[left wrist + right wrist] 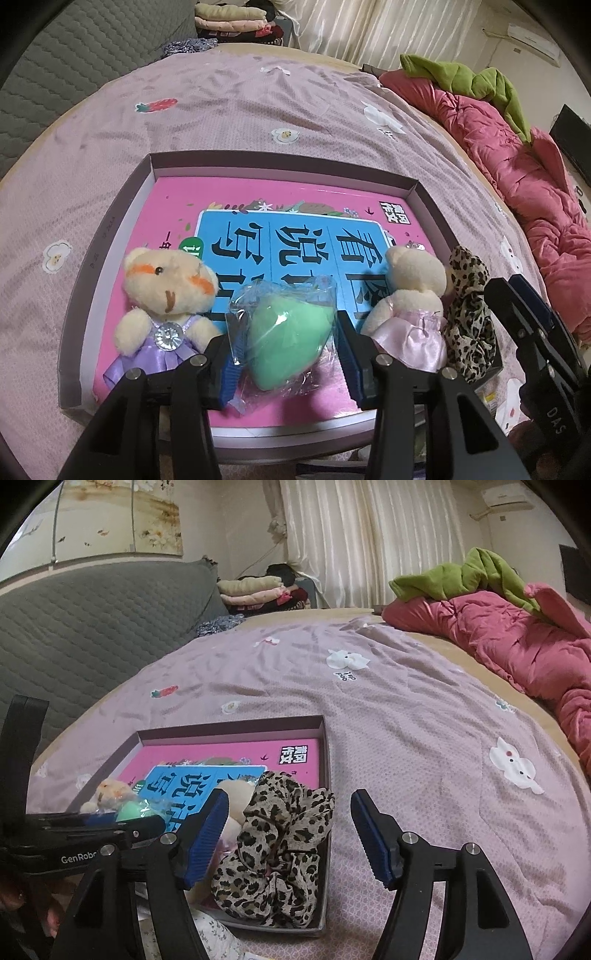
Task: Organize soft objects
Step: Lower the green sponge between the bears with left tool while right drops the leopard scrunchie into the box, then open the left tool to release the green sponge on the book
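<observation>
L claw (286, 343) is spread w/ the bagged green sponge (282, 343) between its fingers, inside the shallow box (110, 236) on the bed (406, 720). R claw (290, 834) is spread too, holding nothing, above the leopard scrunchie (280, 849) in the box's corner. Two bears (166, 295) flank the sponge.

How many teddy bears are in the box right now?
2. One teddy bear in a purple dress sits at the box's left side. The other, in pink, sits right of the bagged green sponge, beside the leopard scrunchie. None seem hidden.
</observation>
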`<state>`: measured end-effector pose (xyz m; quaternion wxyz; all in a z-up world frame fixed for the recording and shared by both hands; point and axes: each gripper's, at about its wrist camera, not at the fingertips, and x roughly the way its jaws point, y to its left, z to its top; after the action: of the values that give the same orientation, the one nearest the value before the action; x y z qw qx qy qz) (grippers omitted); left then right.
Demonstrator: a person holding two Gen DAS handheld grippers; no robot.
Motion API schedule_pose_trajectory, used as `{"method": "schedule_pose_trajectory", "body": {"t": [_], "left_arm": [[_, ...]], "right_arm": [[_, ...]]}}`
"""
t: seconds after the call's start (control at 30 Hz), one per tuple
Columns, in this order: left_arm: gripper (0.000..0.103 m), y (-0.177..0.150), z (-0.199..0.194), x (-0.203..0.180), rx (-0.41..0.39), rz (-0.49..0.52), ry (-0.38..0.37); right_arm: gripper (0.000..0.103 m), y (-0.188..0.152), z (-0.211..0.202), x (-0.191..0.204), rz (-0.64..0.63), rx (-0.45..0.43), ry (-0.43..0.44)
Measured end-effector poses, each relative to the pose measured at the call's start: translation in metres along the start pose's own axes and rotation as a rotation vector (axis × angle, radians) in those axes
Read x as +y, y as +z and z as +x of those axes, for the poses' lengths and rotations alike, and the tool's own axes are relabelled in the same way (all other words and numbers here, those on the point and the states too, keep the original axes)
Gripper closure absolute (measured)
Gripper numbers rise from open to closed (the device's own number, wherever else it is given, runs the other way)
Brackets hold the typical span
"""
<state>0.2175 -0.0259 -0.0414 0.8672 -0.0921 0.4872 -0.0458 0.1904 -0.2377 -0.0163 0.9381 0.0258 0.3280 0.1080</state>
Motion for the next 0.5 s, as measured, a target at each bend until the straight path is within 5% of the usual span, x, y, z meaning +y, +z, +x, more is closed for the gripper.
{"method": "schedule_pose_trajectory", "body": {"t": [0.5], "left_arm": [[0.053, -0.0061, -0.0101, 0.0007, 0.0, 0.012, 0.024]], "right_arm": [[0.032, -0.0024, 0.0059, -0.0011, 0.006, 0.022, 0.014]]}}
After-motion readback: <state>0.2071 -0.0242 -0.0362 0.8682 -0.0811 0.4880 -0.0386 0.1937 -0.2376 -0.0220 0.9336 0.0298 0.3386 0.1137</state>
